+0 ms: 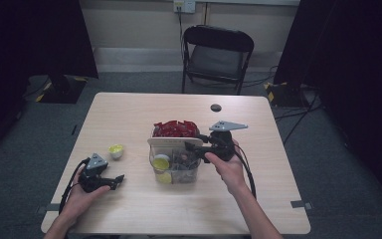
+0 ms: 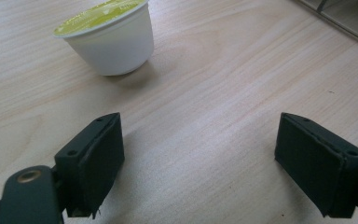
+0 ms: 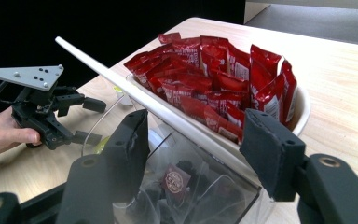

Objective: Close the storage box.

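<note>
- Black left tongs (image 2: 200, 158) lie low on the pale wooden bench (image 1: 129, 114), pads wide apart with nothing between them. A small white plastic cup with a yellow-green foil lid (image 2: 109, 44) stands just ahead, untouched.
- My right tongs (image 3: 196, 154) straddle the near end of the clear plastic compartment box (image 3: 205, 196) at mid-bench. As I read it, they are clamped across its walls.
- Behind the box, touching it, sits a white tray (image 3: 303, 107) heaped with glossy red sachets (image 3: 214, 79).
- Risk, in my judgement: the box walls are slick and curved, so a lift or drag could let it slip or tip and spill its contents. A shove backward would also push the tray and scatter the sachets.
- From the high view I get the layout: the cup (image 1: 116, 150) well left of the box (image 1: 179, 172), and a second yellow-lidded cup (image 1: 160, 163) inside it.
- From the right gripper view I see a thin white strip (image 3: 144, 100) slanting across the box top and a dark round-labelled packet (image 3: 174, 179) within.
</note>
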